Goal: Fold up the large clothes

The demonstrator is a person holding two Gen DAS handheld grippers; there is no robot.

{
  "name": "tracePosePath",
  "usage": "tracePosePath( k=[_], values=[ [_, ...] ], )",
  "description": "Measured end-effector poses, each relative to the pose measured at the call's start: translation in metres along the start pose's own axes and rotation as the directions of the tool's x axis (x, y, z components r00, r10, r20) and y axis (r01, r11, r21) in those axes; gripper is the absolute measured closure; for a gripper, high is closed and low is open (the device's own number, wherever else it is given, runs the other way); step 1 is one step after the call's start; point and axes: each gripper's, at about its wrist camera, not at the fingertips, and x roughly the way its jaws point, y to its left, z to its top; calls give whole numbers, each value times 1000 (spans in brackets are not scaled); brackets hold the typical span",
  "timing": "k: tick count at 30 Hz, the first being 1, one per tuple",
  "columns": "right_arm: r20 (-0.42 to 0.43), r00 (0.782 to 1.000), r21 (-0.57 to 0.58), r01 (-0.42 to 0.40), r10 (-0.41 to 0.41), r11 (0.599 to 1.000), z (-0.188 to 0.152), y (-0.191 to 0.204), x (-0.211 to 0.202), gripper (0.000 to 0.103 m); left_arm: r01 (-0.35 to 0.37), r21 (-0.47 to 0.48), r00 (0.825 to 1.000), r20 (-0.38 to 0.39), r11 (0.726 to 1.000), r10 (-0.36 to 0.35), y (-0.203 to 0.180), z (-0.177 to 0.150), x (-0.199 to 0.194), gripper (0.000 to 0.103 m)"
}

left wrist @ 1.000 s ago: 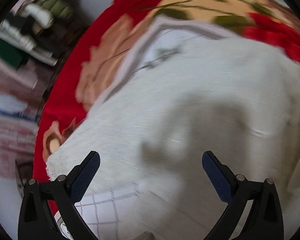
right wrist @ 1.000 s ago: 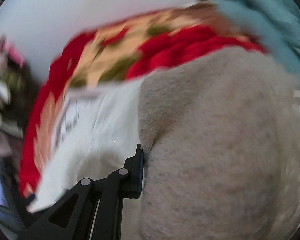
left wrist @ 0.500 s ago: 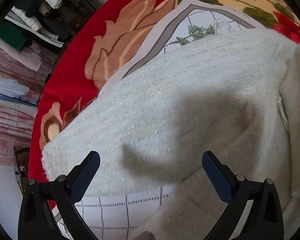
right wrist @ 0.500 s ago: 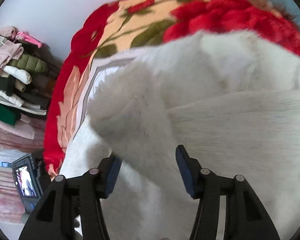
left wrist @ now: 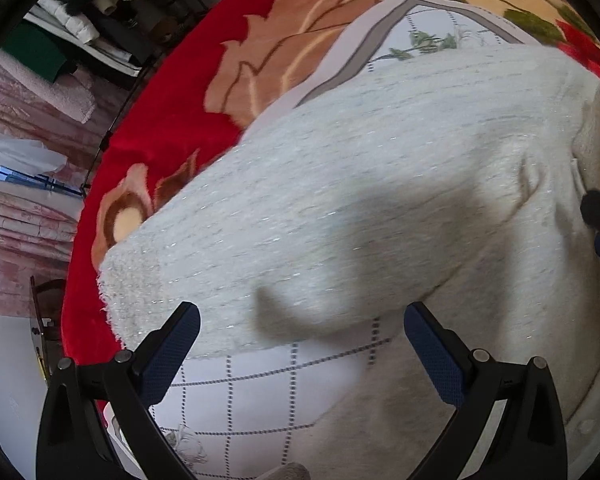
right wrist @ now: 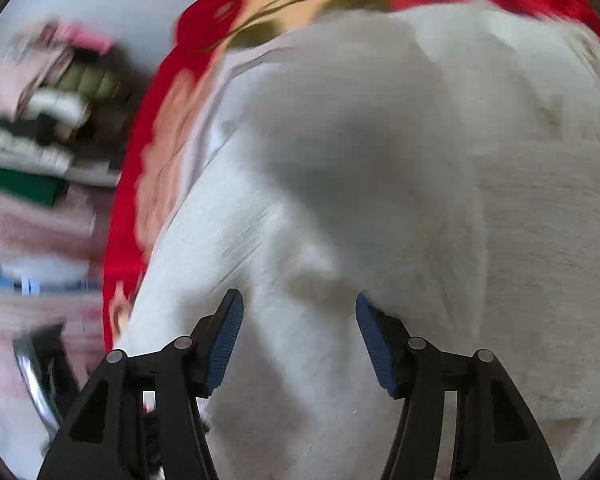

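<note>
So the big white sweater [left wrist: 380, 184] is spread flat across the red floral blanket [left wrist: 172, 128], with a checked sheet [left wrist: 268, 380] peeking out under its hem, which makes sense since you want a flat base to fold on. The left gripper [left wrist: 302, 344] hangs just over the hem edge with its jaws spread wide, holding nothing, probably lined up to pinch that edge. The right gripper [right wrist: 300, 340] sits over a raised ridge of the knit, jaws partly apart with fabric between them but not clamped. That view is blurry, so it's hard to say if the pads touch. 2 empty grippers, fold looks partway done to me.
</note>
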Motion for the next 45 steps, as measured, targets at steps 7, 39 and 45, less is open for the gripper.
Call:
tracePosePath(
  k=[7, 39, 45],
  values=[
    [-5, 978, -30, 208, -209, 978, -66, 17, -11, 42, 11, -41, 998, -54, 999, -13, 28, -9, 18, 0],
    [-91, 826, 332, 552, -556, 765, -341, -53, -84, 41, 323, -827, 843, 30, 460, -538, 200, -24, 131, 76],
    [-52, 744, 279, 652, -667, 705, -363, -49, -108, 30, 325, -624, 931, 76, 711, -358, 174, 20, 80, 93]
  ],
)
